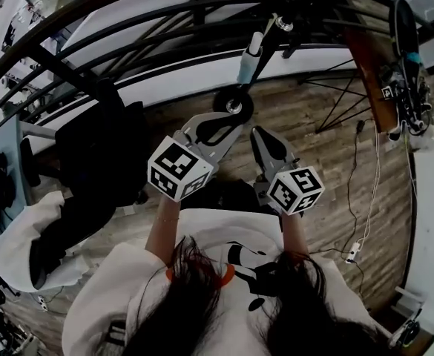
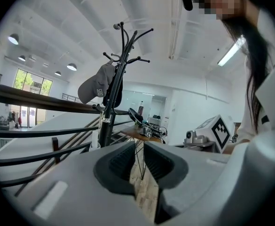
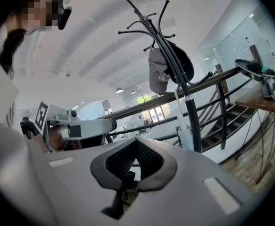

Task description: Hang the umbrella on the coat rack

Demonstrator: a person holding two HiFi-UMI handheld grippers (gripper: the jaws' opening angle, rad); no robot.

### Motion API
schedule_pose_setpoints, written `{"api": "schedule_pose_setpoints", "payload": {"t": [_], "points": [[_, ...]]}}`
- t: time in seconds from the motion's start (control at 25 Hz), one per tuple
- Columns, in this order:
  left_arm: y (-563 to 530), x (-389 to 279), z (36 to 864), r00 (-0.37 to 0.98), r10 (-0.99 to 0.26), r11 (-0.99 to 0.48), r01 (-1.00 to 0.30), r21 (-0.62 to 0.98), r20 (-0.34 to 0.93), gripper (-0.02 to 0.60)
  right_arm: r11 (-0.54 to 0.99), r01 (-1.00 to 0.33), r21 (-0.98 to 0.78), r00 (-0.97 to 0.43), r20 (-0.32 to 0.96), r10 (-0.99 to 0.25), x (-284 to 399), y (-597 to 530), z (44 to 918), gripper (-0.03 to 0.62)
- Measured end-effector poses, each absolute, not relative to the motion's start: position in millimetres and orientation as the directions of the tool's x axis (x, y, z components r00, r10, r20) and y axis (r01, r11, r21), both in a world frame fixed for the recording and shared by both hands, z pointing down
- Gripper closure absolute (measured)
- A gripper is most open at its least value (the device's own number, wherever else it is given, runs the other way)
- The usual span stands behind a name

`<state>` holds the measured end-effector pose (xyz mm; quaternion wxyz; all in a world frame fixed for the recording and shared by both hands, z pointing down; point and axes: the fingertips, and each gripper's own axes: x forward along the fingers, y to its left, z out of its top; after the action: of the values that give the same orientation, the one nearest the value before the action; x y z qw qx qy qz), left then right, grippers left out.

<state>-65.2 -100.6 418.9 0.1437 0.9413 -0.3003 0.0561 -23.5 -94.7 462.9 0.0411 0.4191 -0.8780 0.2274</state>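
Observation:
A black coat rack [image 2: 113, 102] stands against the railing, straight in front of both grippers. A pale folded umbrella [image 3: 184, 134] hangs along its pole; it also shows as the umbrella [image 2: 95, 138] left of the pole and, from above, as the umbrella [image 1: 248, 59]. My left gripper [image 1: 236, 123] sits just short of the rack's base [image 1: 234, 106]. Its jaws stand together but for a thin slit and hold nothing. My right gripper [image 1: 260, 134] is beside it, shut and empty. Neither gripper touches the umbrella.
A grey cap [image 2: 97, 88] and a dark bag [image 3: 182, 66] hang on the rack's upper hooks. A black railing [image 1: 127, 21] runs behind it. A black office chair [image 1: 102, 162] stands to the left, a wooden table [image 1: 371, 73] with equipment to the right, and cables [image 1: 365, 199] lie on the floor.

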Motion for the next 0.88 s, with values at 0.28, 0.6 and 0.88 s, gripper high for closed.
{"api": "schedule_pose_setpoints", "payload": {"t": [0.28,0.6,0.88], "points": [[-90.7,-56.9,409.6,0.797,-0.574,-0.763,-0.604,0.232,0.186,0.525,0.561,-0.743,-0.365,-0.661,0.274,-0.698,-12.4,-82.1,464.2,0.588],[-44.7,-1.5,404.7,0.803,-0.565,-0.766,-0.596,0.24,0.189,0.525,0.563,-0.737,-0.374,-0.663,0.243,-0.708,36.1,-44.2,455.7,0.589],[10.3,40.7,403.7,0.794,-0.572,-0.759,-0.608,0.233,0.207,0.525,0.581,-0.719,-0.38,-0.681,0.222,-0.698,73.2,3.9,449.1,0.589]]}}
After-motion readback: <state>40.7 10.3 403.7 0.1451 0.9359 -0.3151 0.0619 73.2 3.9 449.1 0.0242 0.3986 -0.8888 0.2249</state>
